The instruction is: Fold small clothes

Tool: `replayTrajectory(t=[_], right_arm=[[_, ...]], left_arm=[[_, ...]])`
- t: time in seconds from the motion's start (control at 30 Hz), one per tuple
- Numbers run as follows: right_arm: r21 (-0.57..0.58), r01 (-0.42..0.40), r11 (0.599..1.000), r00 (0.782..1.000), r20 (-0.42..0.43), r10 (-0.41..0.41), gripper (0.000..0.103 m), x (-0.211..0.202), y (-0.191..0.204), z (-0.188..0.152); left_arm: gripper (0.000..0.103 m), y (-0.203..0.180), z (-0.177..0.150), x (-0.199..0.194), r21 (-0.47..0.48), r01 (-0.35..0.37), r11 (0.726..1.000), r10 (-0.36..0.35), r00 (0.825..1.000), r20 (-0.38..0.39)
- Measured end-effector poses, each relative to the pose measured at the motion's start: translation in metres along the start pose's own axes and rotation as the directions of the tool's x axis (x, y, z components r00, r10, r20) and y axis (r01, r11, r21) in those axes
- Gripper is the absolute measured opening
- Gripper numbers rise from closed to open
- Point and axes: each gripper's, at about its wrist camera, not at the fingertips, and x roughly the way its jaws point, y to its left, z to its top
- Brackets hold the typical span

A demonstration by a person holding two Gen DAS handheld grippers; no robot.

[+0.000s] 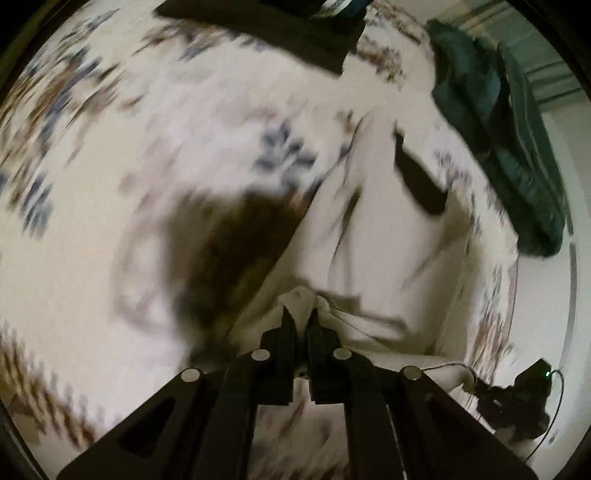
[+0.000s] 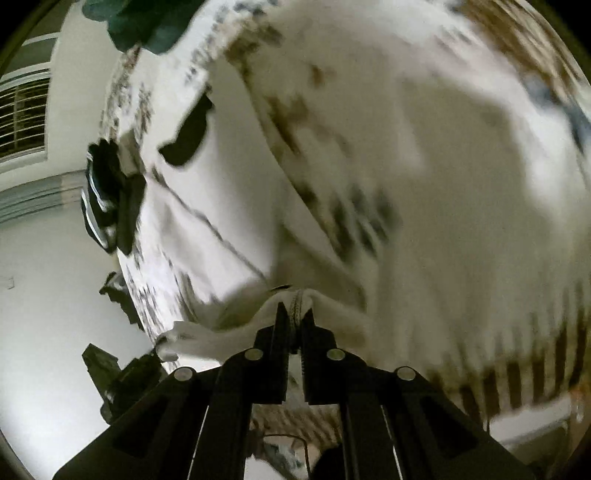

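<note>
Black fingers of the left gripper (image 1: 300,314) fill the foreground of the left wrist view, pinched tight on a bunched edge of the white garment (image 1: 373,236). That pale cloth runs away from the tips across the patterned bedspread (image 1: 92,155), and it's badly smeared by blur. A dark shadow (image 1: 229,243) sits on the cover just left of the fabric. Up top lies a folded black garment (image 1: 280,33), and a dark green garment (image 1: 517,155) is heaped along the right edge of the bed. Low in the right corner you catch the other black tool, its small green light (image 1: 547,373) glowing.

Over on the right wrist view, the right gripper (image 2: 294,314) is clamped on a ribbed hem of the same white garment (image 2: 207,229), with a sliver of fabric between the tips. Cloth stretches off to the left, a black patch (image 2: 188,136) showing on it, dark clothes (image 2: 107,195) piled at the bed's edge beyond.
</note>
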Motion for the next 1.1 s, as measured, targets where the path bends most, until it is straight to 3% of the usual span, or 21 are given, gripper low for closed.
replayTrajectory(t=[0.07, 0.13, 0.17, 0.23, 0.27, 0.3, 0.43, 0.63, 0.67, 0.7, 0.73, 0.77, 0.83, 0.97, 1.0, 1.03, 1.07, 1.1], right_arm=[[0.020, -0.028, 0.999, 0.999, 0.017, 0.028, 0.008, 0.014, 0.014, 0.025], [0.051, -0.043, 0.998, 0.999, 0.017, 0.042, 0.023, 0.019, 0.017, 0.047], [0.052, -0.047, 0.998, 0.999, 0.029, 0.045, 0.028, 0.017, 0.018, 0.051], [0.025, -0.018, 1.000, 0.998, 0.059, 0.016, 0.057, 0.011, 0.023, 0.053], [-0.004, 0.011, 1.000, 0.997, 0.075, -0.011, 0.059, 0.005, 0.023, 0.053], [-0.024, 0.035, 0.999, 0.996, 0.079, -0.033, 0.059, 0.005, 0.023, 0.051], [-0.064, 0.103, 0.993, 0.994, 0.048, -0.100, 0.059, 0.016, 0.011, 0.046], [-0.064, 0.113, 0.991, 0.993, -0.011, -0.114, 0.059, 0.066, 0.007, 0.061], [-0.061, 0.105, 0.993, 0.994, -0.018, -0.106, 0.059, 0.073, 0.008, 0.064], [-0.062, 0.099, 0.993, 0.995, -0.014, -0.100, 0.048, 0.077, 0.010, 0.065], [-0.070, 0.118, 0.991, 0.993, 0.004, -0.118, 0.014, 0.079, 0.013, 0.066], [-0.070, 0.148, 0.986, 0.989, 0.014, -0.147, 0.003, 0.080, 0.014, 0.067], [-0.053, 0.198, 0.979, 0.980, 0.040, -0.196, 0.003, 0.081, 0.016, 0.070], [-0.092, 0.266, 0.960, 0.964, 0.002, -0.267, 0.006, 0.081, 0.036, 0.077], [-0.096, 0.281, 0.955, 0.959, 0.004, -0.282, 0.015, 0.079, 0.042, 0.081], [-0.095, 0.284, 0.954, 0.959, 0.012, -0.285, 0.035, 0.074, 0.048, 0.085], [-0.096, 0.263, 0.960, 0.965, 0.040, -0.260, 0.046, 0.067, 0.059, 0.094], [-0.099, 0.251, 0.963, 0.967, 0.054, -0.247, 0.060, 0.062, 0.065, 0.098]], left_arm=[[0.007, 0.000, 0.031, 0.015, -0.031, 0.040, 0.999, -0.039, 0.999, 0.019], [0.013, 0.003, 0.052, 0.023, -0.069, 0.043, 0.997, -0.042, 0.999, 0.023], [0.020, 0.005, 0.062, 0.023, -0.086, 0.051, 0.995, -0.049, 0.998, 0.029], [0.034, 0.014, 0.065, 0.017, -0.099, 0.071, 0.993, -0.064, 0.996, 0.069], [0.047, 0.019, 0.065, 0.014, -0.092, 0.076, 0.993, -0.069, 0.994, 0.086], [0.058, 0.021, 0.062, 0.012, -0.077, 0.059, 0.995, -0.052, 0.994, 0.098], [0.059, 0.015, 0.054, 0.040, -0.002, -0.007, 1.000, 0.007, 0.999, 0.049], [0.055, -0.014, 0.061, 0.084, 0.110, -0.015, 0.994, 0.013, 1.000, 0.013], [0.024, -0.017, 0.062, 0.089, 0.125, -0.015, 0.992, 0.012, 1.000, 0.020], [0.002, -0.019, 0.063, 0.094, 0.143, -0.028, 0.989, 0.025, 0.999, 0.021], [0.002, -0.020, 0.065, 0.099, 0.141, -0.053, 0.989, 0.051, 0.999, 0.014], [0.001, -0.016, 0.066, 0.099, 0.130, -0.054, 0.990, 0.053, 0.998, 0.017], [0.002, -0.004, 0.067, 0.097, 0.108, -0.070, 0.992, 0.069, 0.997, 0.017], [0.005, 0.003, 0.075, 0.077, 0.086, -0.060, 0.994, 0.062, 0.998, -0.021], [0.009, 0.001, 0.080, 0.071, 0.089, -0.057, 0.994, 0.060, 0.998, -0.028], [0.011, -0.004, 0.088, 0.063, 0.093, -0.060, 0.994, 0.062, 0.998, -0.019], [0.021, -0.010, 0.096, 0.057, 0.105, -0.050, 0.993, 0.050, 0.999, 0.001], [0.040, -0.018, 0.104, 0.055, 0.121, -0.036, 0.992, 0.034, 0.999, 0.018]])
